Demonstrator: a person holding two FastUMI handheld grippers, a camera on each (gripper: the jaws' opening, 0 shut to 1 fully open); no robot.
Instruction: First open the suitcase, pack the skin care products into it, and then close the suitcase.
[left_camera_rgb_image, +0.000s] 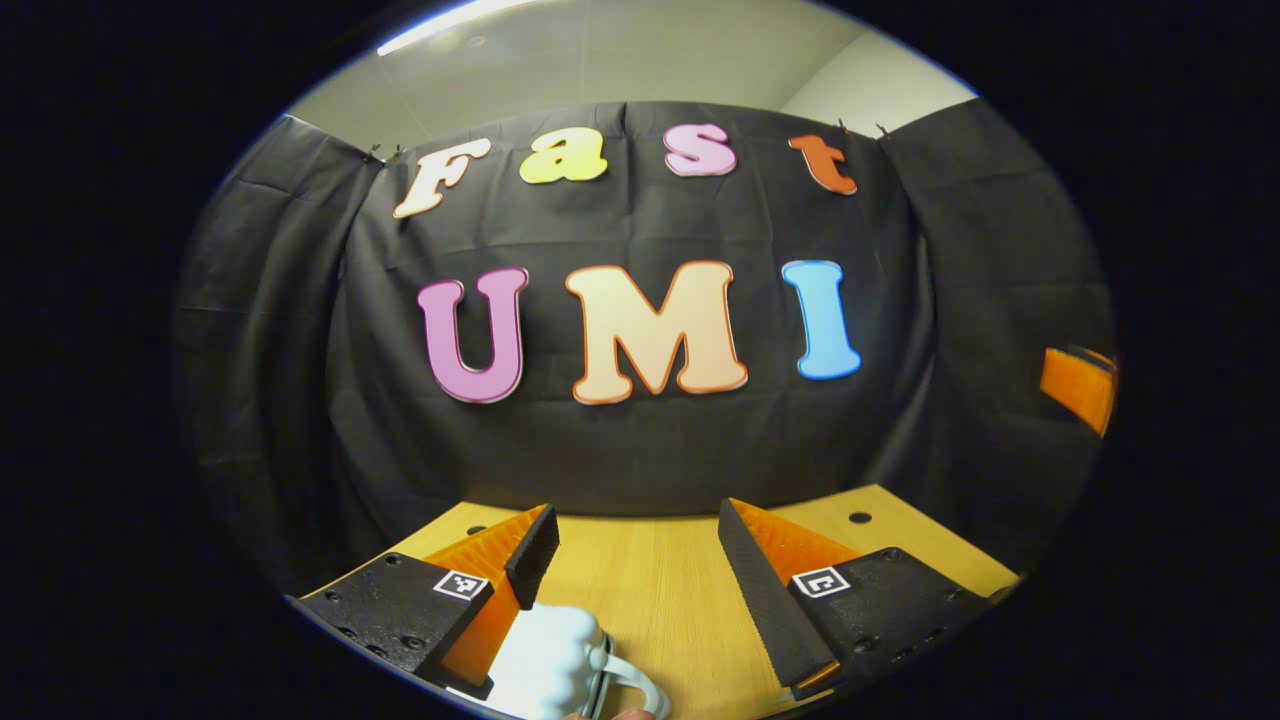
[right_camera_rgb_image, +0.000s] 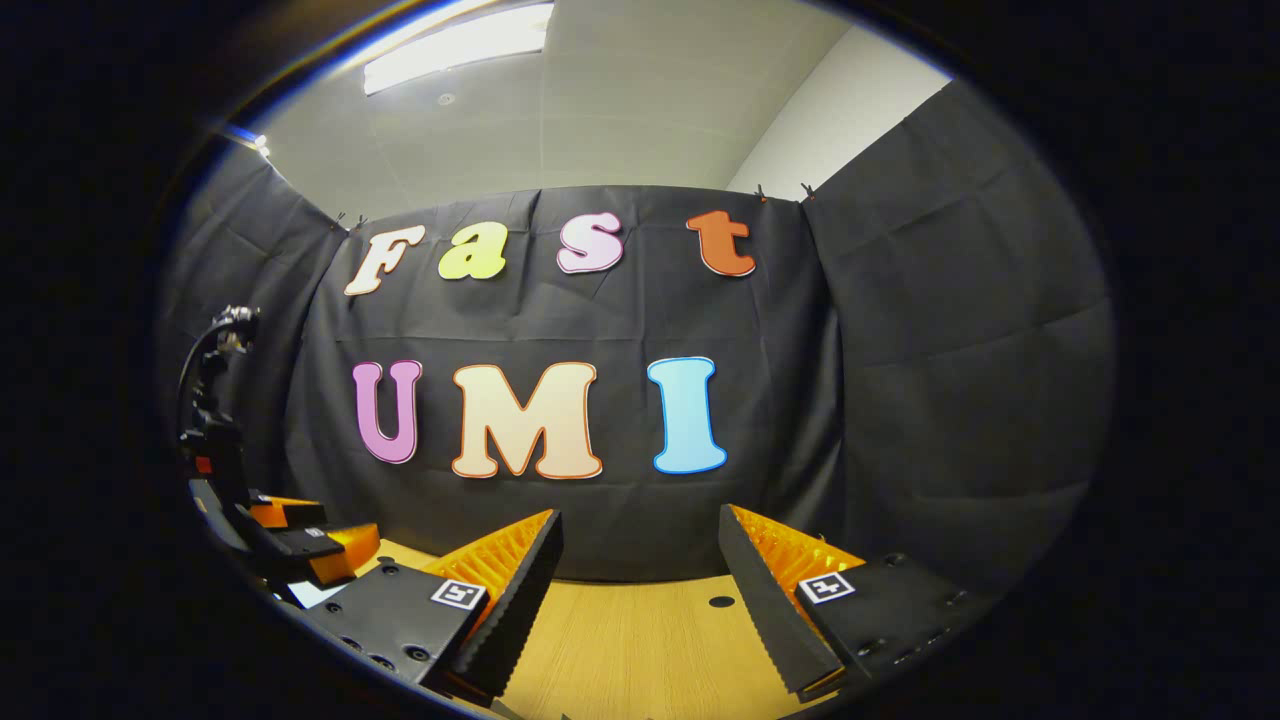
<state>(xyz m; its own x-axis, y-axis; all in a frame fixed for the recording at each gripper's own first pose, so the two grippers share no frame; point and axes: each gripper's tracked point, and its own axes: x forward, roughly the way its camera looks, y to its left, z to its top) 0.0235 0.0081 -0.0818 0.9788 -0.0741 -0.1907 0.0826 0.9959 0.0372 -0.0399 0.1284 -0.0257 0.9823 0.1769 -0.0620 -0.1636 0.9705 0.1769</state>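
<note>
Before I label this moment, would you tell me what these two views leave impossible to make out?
- White object, left gripper view: cut off by the bottom edge and partly behind the left hand-held gripper's finger, so its identity is unclear.
- Table, right gripper view: the open right hand-held gripper hides most of it.
- Left hand-held gripper, right gripper view: small and dark at the left edge, jaws unreadable there.
- Orange part, left gripper view: cropped by the right edge.

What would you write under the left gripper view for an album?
Open tongs hover over a wooden table, a white handled object low beside one finger.
</note>
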